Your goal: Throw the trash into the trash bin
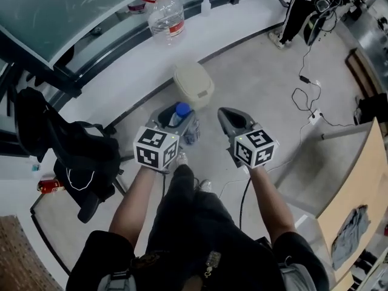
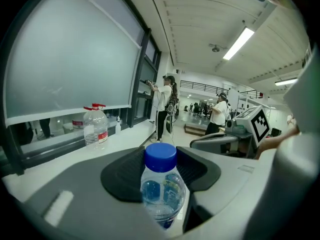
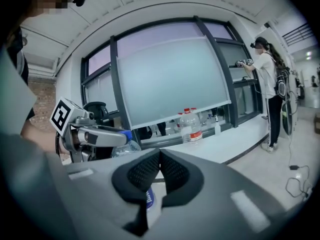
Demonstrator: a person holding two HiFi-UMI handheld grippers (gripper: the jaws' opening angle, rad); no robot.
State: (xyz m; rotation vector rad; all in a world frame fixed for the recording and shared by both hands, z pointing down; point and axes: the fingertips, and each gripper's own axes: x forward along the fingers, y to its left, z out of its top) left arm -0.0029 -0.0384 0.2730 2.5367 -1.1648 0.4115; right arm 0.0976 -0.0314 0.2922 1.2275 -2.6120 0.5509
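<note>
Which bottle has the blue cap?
The small clear bottle gripped in the left tongs; the big jug on the ledge has a red cap.

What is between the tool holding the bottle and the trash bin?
Nothing. In the head view only a sliver of bare floor shows between the left tool, gripping the bottle, and the trash bin.

Items in view, as I count them: two grippers, left gripper and right gripper; one blue-capped water bottle; one large red-capped water jug; one lidded trash bin; one spray bottle; one red can; one black bag.
</note>
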